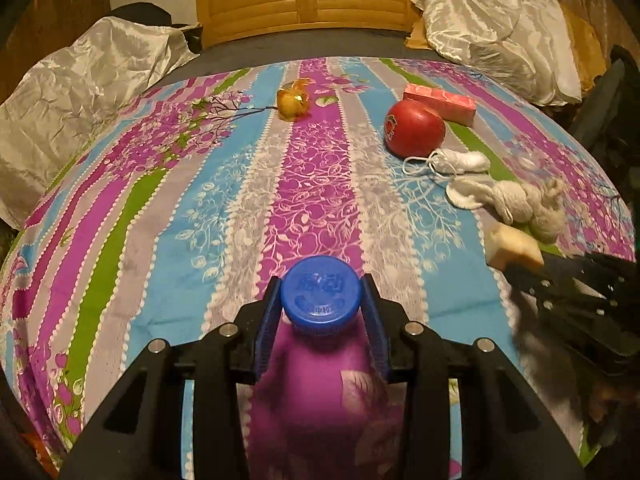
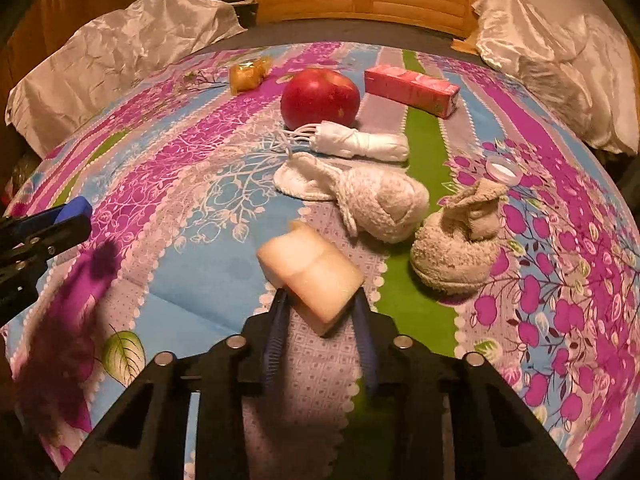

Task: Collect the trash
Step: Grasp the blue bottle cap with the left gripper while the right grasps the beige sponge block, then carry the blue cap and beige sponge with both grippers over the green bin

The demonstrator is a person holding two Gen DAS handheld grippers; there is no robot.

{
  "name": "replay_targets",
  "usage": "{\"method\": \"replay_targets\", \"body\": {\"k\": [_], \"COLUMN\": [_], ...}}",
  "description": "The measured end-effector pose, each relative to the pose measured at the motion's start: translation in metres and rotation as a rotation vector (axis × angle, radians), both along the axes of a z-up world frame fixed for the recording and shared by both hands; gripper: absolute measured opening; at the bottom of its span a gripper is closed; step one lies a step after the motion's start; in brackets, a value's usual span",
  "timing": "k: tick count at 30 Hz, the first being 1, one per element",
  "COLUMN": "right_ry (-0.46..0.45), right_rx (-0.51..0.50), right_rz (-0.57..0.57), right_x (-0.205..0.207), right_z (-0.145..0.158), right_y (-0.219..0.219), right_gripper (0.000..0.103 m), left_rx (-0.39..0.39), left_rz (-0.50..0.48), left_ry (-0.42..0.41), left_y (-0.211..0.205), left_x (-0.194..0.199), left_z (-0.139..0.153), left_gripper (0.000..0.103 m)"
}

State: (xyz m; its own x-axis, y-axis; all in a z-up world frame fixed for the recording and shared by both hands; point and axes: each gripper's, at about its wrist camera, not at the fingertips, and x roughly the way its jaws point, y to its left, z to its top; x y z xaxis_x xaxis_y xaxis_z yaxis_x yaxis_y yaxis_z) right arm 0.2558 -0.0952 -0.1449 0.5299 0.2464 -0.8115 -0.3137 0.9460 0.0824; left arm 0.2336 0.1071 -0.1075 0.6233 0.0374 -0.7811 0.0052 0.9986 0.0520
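The bottle cap (image 1: 320,300) was blue plastic with a ribbed rim and a slight sheen, and the bottle (image 1: 316,392) below it looked clear and smooth. The bedspread (image 1: 192,208) was matt printed cloth, faintly creased. The block (image 2: 310,276) in the near middle looked pale, soft and matt (foam or sponge, hard to tell). The apple (image 2: 320,98) was glossy and smooth. Two rolled socks (image 2: 456,248) were fuzzy, rough knit. The pink pack (image 2: 412,89) had a smooth, shiny wrapper. The headboard (image 1: 306,0) at the far end was varnished wood, and the pillows (image 1: 92,80) wore shiny, wrinkled satin-like cloth.
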Motion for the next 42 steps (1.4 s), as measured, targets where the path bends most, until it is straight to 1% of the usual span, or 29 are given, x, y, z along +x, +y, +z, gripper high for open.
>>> {"method": "replay_targets", "body": {"k": [2, 5, 8, 10, 13, 17, 20, 23, 26, 28, 29, 32, 36, 37, 42], "right_ry": [0.002, -0.010, -0.023, -0.006, 0.010, 0.018, -0.011, -0.057, -0.096, -0.125, -0.142, -0.187, -0.279, -0.301, -0.409], "right_rx": [0.026, 0.054, 0.087, 0.115, 0.154, 0.201, 0.220, 0.225, 0.204, 0.183, 0.171, 0.152, 0.129, 0.127, 0.095], "right_rz": [-0.004, 0.003, 0.019, 0.029, 0.009, -0.072, -0.163, -0.290, -0.391, -0.466, -0.508, -0.600, -0.766, -0.802, -0.980], "right_x": [-0.006, -0.029, -0.059, -0.080, -0.111, -0.150, -0.177, -0.209, -0.237, -0.258, -0.271, -0.300, -0.354, -0.365, -0.430], "right_z": [0.004, 0.016, 0.032, 0.040, 0.053, 0.072, 0.093, 0.118, 0.133, 0.144, 0.150, 0.165, 0.195, 0.202, 0.235], "right_y": [-0.005, -0.013, -0.023, -0.033, -0.055, -0.098, -0.142, -0.198, -0.241, -0.273, -0.291, -0.329, -0.388, -0.401, -0.464], "right_gripper": [0.029, 0.028, 0.028, 0.028, 0.028, 0.028, 0.028, 0.028, 0.028, 0.028, 0.028, 0.028, 0.028, 0.028, 0.029], "left_rx": [0.004, -0.007, -0.012, -0.020, -0.023, -0.028, -0.025, -0.024, -0.032, -0.044, -0.059, -0.077, -0.101, -0.104, -0.103], "left_rz": [0.000, -0.002, -0.012, -0.029, -0.069, -0.154, -0.245, -0.357, -0.462, -0.533, -0.586, -0.689, -0.835, -0.875, -1.027], "left_ry": [-0.003, -0.007, -0.012, -0.009, -0.011, -0.006, -0.009, -0.022, -0.048, -0.071, -0.083, -0.111, -0.157, -0.171, -0.242], "left_y": [-0.001, -0.003, -0.009, -0.016, -0.032, -0.062, -0.095, -0.139, -0.184, -0.213, -0.235, -0.282, -0.348, -0.368, -0.434], "left_x": [-0.004, -0.010, -0.019, -0.028, -0.043, -0.064, -0.078, -0.093, -0.105, -0.111, -0.116, -0.124, -0.140, -0.145, -0.179], "left_z": [0.001, 0.004, 0.008, 0.010, 0.014, 0.019, 0.024, 0.032, 0.046, 0.056, 0.065, 0.084, 0.112, 0.121, 0.146], "left_gripper": [0.038, 0.038, 0.038, 0.038, 0.038, 0.038, 0.038, 0.038, 0.038, 0.038, 0.038, 0.038, 0.038, 0.038, 0.038]}}
